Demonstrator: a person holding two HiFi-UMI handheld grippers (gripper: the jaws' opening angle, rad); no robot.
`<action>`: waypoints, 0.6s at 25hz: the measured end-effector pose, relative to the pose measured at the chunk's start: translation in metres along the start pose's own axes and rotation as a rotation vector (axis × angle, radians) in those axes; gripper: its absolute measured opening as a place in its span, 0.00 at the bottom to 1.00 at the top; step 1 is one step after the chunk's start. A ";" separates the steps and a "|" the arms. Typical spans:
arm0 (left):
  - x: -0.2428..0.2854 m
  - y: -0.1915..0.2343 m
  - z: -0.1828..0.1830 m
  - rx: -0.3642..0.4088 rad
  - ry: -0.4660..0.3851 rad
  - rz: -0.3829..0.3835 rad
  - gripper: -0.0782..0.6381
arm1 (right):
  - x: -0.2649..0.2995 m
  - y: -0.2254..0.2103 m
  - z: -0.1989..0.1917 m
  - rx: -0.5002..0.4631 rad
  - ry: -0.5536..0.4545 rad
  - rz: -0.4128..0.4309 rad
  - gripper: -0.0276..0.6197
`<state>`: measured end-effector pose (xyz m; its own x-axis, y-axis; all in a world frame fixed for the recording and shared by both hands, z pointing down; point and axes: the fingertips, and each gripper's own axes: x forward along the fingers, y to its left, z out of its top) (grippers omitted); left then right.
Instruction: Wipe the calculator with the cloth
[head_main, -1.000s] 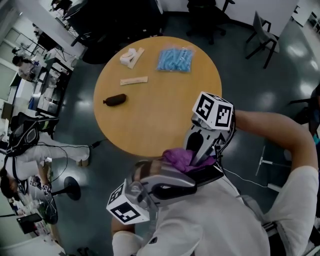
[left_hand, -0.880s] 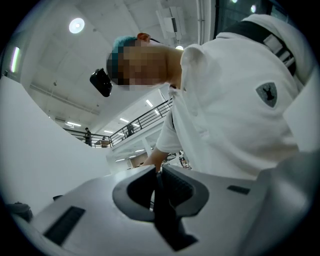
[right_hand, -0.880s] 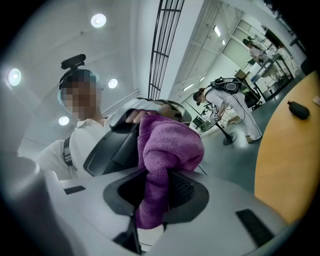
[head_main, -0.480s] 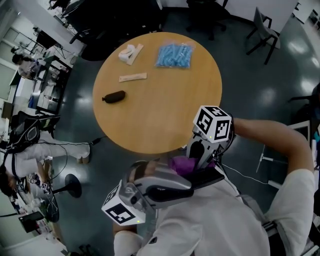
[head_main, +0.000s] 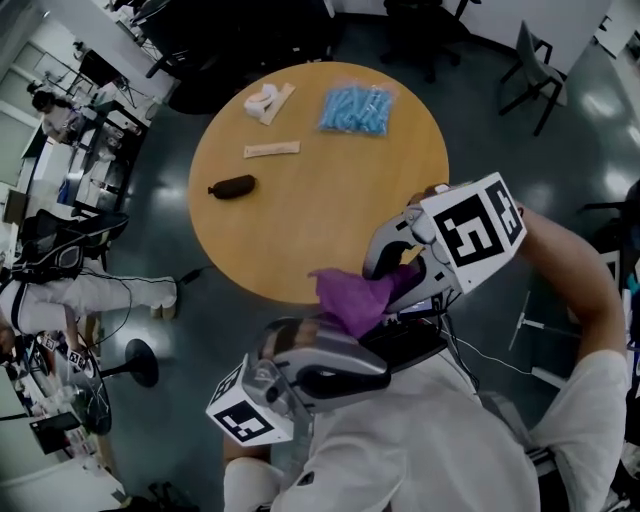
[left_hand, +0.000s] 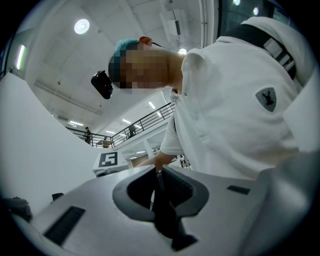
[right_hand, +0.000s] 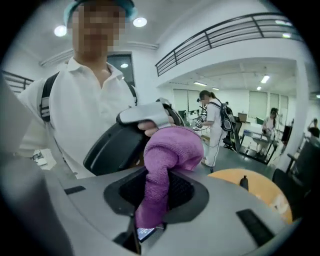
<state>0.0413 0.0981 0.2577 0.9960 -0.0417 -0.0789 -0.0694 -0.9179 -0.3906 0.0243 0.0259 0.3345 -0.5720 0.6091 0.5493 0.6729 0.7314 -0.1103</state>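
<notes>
The right tool (head_main: 398, 280) is clamped on the purple cloth (head_main: 352, 298). In the right gripper view the fabric runs up between the two jaws (right_hand: 155, 196) and flops over their front in a thick fold (right_hand: 172, 147). From there the calculator (head_main: 412, 345) lies just below and towards the person's body. It is a dark flat slab held in the air off the near edge of the counter (head_main: 300, 225), not resting on it. Its long axis runs from the left tool (head_main: 378, 358) rightward and slightly up in the head view, so its free end passes under the right tool. The left tool has its jaws closed on the near end; in the left gripper view the slab (left_hand: 163, 212) shows edge-on as a thin dark blade squeezed between the pads (left_hand: 159, 192). The cloth-bearing hand is therefore the only one free to travel, and a wiping stroke would, by my reading, run along that left-to-right axis with the fold pressed down on the upper face. Whether the hanging fold touches the face at this instant I cannot tell; it overlaps the slab's near end and the top of the left tool. Against the earlier frames, the right tool has rolled and drawn up and to the right, so its marker cube now shows a broad face to the head camera. The cloth, bunched low against the calculator before, now trails out leftward in a loose flap. The left tool and the calculator have barely shifted.
</notes>
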 end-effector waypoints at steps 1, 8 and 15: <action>-0.001 0.002 0.000 0.006 -0.004 0.007 0.17 | 0.001 0.002 0.006 -0.032 0.016 0.006 0.20; 0.000 0.011 0.011 0.001 -0.060 0.029 0.17 | 0.025 0.016 0.011 -0.036 0.005 0.128 0.20; -0.005 0.014 0.014 -0.001 -0.064 0.050 0.17 | 0.055 0.020 -0.001 0.016 -0.007 0.225 0.20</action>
<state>0.0346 0.0910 0.2401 0.9857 -0.0628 -0.1566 -0.1194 -0.9156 -0.3839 0.0067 0.0734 0.3630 -0.4115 0.7598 0.5034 0.7768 0.5813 -0.2424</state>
